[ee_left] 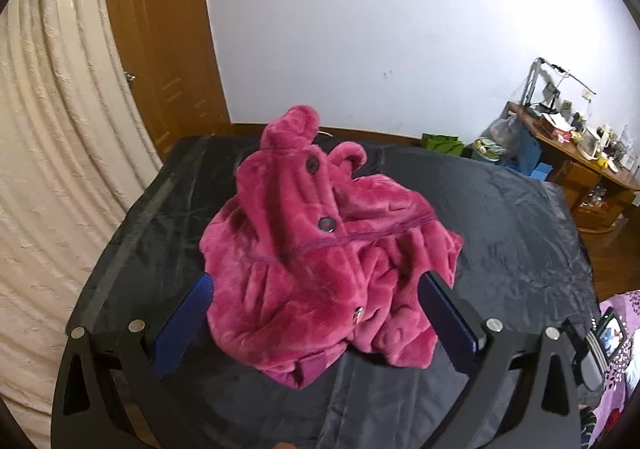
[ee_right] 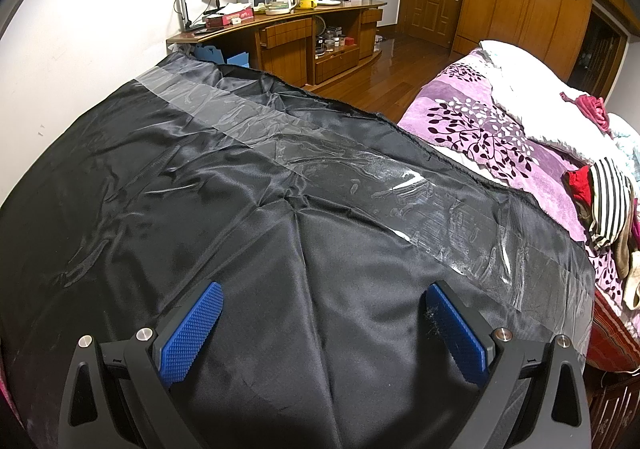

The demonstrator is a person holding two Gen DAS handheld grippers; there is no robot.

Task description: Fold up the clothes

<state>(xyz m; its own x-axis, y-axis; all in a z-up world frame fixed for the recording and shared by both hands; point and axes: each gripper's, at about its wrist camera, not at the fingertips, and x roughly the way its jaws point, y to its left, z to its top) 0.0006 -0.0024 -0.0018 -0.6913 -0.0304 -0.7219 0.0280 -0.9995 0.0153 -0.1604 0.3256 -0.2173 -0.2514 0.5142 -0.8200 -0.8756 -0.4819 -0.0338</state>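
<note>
Pink fleece, thick and fuzzy, makes up the small jacket point(ee_left: 320, 261) that lies in a rumpled heap near the middle of a black cloth point(ee_left: 500, 233) spread over the table. Its front faces up, with dark buttons point(ee_left: 327, 224) running down the placket and a stitched seam across the waist; the hood end points toward the far wall and the hem bunches toward the camera. The left gripper point(ee_left: 318, 297) hangs over the near end of the jacket with its blue pads point(ee_left: 182, 329) spread wide on either side of the hem, clasping nothing. The right gripper point(ee_right: 326, 305) hovers over a bare stretch of the same black cloth, its jaws likewise released and empty, with no garment between them. A strip of clear tape point(ee_right: 320, 157) runs across the cloth toward its far edge. Beyond the table stands a long wooden desk point(ee_right: 288, 29) cluttered with a kettle, cups and boxes, against a white wall. To the right lies a bed with a purple leaf-patterned blanket point(ee_right: 480, 121), and on it a pile of other clothes point(ee_right: 604, 197), one of them striped black and white. A cream curtain point(ee_left: 52, 153) and a wooden door point(ee_left: 160, 29) fill the left side of the left wrist view.
</note>
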